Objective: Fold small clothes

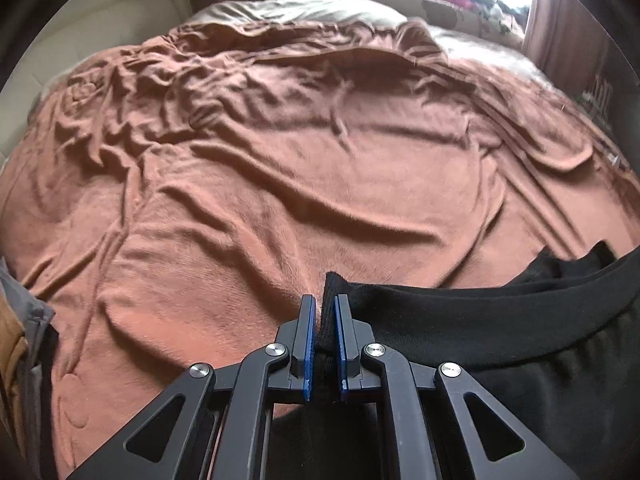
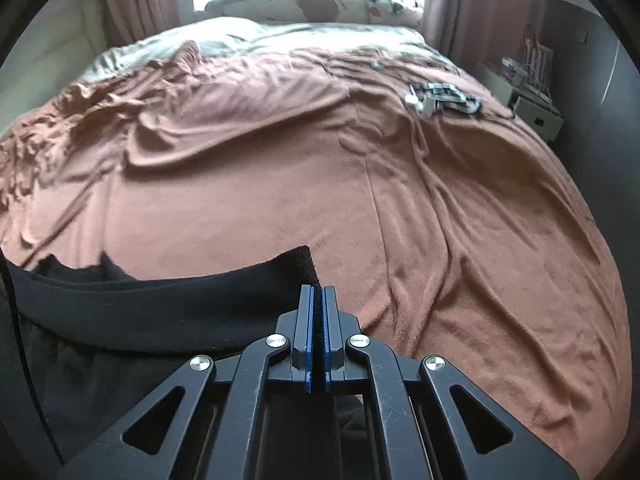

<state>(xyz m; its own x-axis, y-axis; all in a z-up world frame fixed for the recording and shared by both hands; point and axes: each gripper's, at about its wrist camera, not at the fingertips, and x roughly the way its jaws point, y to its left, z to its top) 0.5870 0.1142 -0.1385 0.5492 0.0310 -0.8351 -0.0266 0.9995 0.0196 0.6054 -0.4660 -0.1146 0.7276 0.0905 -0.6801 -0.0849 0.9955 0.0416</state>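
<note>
A black garment point(image 1: 500, 320) with a ribbed band along its upper edge is stretched between my two grippers above a bed. In the left wrist view my left gripper point(image 1: 325, 300) is shut on the garment's left corner, black cloth pinched between its blue pads. The right wrist view shows the same black garment point(image 2: 160, 304) running off to the left, with my right gripper point(image 2: 319, 290) shut on its right corner. The band hangs taut between the two grips and the rest of the cloth drops below, out of sight.
A wrinkled rust-brown blanket point(image 1: 280, 184) covers the bed point(image 2: 400, 200). A small grey and white heap of items point(image 2: 442, 98) lies far right on it. Folded grey and tan cloth point(image 1: 20, 344) sits at the left edge. Curtains, a window sill with toys and a white side cabinet point(image 2: 532, 108) stand beyond.
</note>
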